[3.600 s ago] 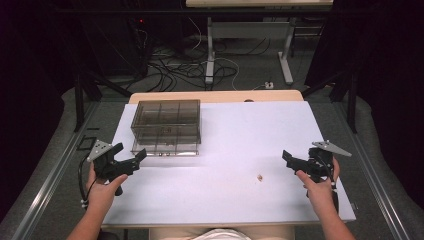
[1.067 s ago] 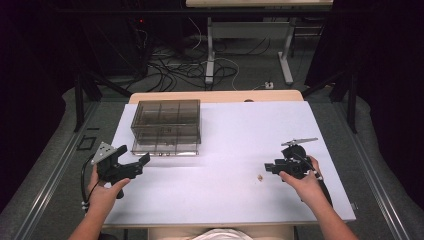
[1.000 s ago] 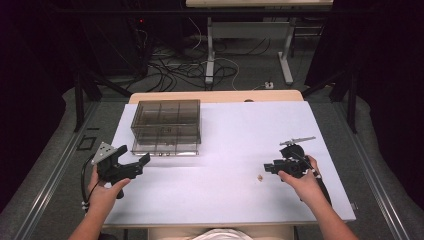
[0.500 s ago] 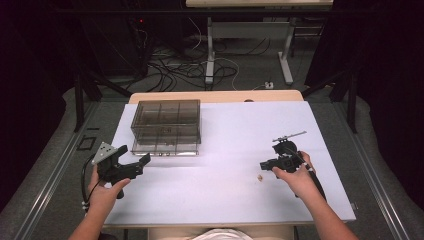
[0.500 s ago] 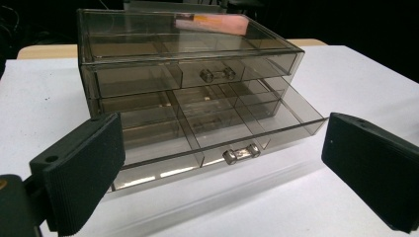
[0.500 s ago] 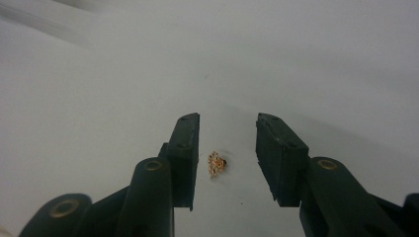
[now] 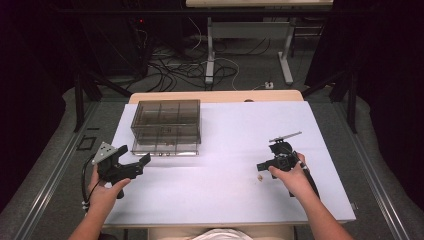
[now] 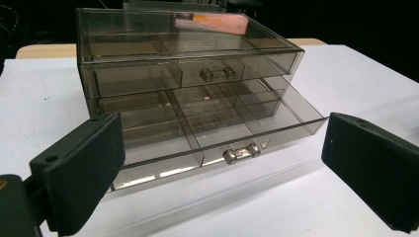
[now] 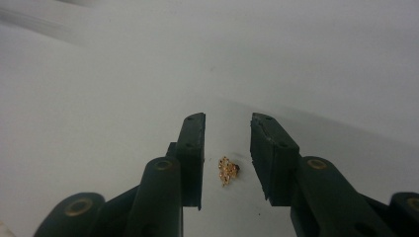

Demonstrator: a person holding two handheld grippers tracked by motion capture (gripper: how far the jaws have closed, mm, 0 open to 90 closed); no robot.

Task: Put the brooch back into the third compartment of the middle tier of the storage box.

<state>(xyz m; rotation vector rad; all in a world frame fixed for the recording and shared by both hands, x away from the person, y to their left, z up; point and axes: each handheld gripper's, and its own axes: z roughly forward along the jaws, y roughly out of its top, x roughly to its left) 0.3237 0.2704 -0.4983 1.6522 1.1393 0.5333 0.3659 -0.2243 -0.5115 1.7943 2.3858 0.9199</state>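
A small gold trinket (image 9: 227, 170) lies on the white table (image 7: 225, 200), seen as a tiny speck (image 7: 260, 177) in the high view. My right gripper (image 9: 227, 129) points down at it with a jaw on either side. Its jaws have just been closing; the trinket lies between them, with a gap on both sides. From above, the right gripper (image 7: 261, 167) sits just over the speck. My left gripper (image 7: 136, 156) is held open at the table's left, facing a smoky clear drawer box (image 8: 188, 54). The box's lower drawer (image 8: 212, 143) stands pulled out.
The drawer box (image 7: 165, 120) stands at the back left of the table, its drawers split into compartments. The table's wooden far edge (image 7: 215, 96) shows behind it. Cables and table legs lie on the floor beyond.
My right gripper has moved left and slightly down toward the gold trinket, and its jaws stand narrower. The left gripper and the drawer box have not moved.
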